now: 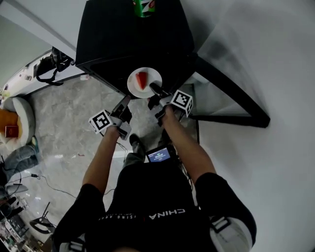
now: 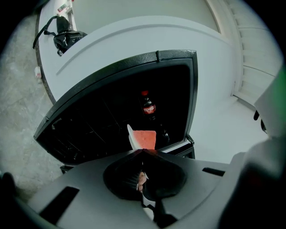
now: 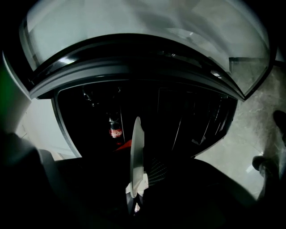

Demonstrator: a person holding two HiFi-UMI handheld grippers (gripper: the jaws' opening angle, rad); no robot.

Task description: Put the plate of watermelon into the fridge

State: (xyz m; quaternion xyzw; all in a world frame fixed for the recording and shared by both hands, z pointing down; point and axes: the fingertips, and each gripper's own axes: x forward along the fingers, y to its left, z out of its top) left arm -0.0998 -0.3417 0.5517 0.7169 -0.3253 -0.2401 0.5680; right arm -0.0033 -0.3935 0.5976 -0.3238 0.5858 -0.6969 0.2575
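The plate (image 1: 134, 87) carries one watermelon slice (image 1: 142, 79). The left gripper (image 1: 128, 98) and right gripper (image 1: 154, 89) hold its rim before the fridge (image 1: 123, 44).

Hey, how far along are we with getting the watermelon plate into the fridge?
Done: the fridge is open, and the left hand-held gripper and right hand-held gripper clamp the plate carrying the watermelon slice. In hand: the plate hangs before the opening. Left: set it inside, let go.

Green bottle (image 1: 144, 7) cut by top edge — fridge (image 3: 187, 114) interior dark, shelves indistinct.
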